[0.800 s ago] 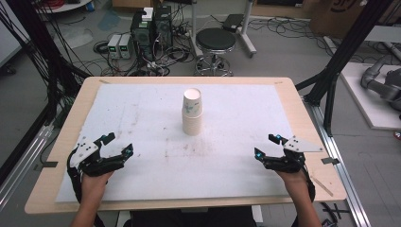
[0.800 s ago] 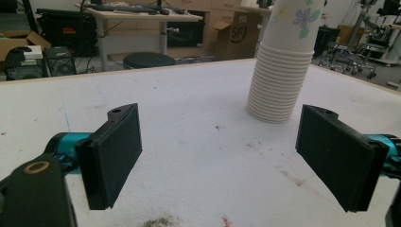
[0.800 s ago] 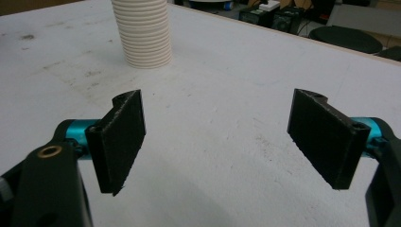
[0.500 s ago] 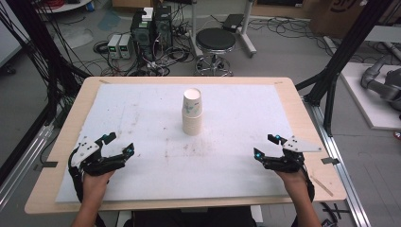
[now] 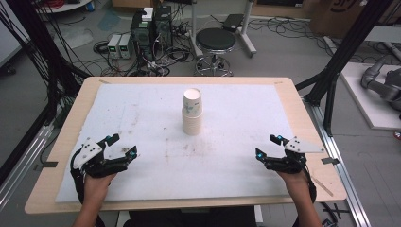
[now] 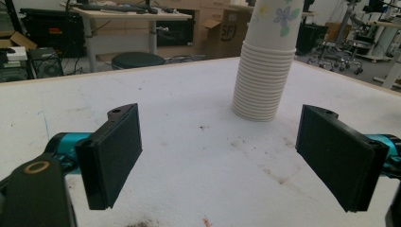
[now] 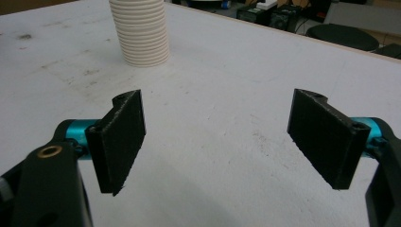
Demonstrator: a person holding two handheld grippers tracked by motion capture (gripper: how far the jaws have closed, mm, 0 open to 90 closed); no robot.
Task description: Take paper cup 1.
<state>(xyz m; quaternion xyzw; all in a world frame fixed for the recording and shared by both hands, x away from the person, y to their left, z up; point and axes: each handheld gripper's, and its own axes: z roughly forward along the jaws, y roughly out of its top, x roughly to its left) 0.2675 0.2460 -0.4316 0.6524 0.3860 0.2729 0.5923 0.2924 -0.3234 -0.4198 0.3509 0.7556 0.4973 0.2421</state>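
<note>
While the cup stack (image 5: 192, 112) stays put, both claws remain open.

Matt ribbed paper cups (image 5: 192, 113), stained white foam-like mat (image 5: 236, 142) on pale wood table (image 5: 302, 118).

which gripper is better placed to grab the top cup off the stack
Neither clearly: the tall stack of white paper cups stands about midway between the open left gripper and open right gripper, both empty.

Beyond the far edge of your surface (image 5: 302, 123), a black round stool (image 5: 215, 41) stands on the grey floor (image 5: 283, 52). Computer towers (image 5: 151, 26) and tangled cables (image 5: 113, 61) crowd the far left; cardboard boxes (image 6: 227, 33) sit behind.
</note>
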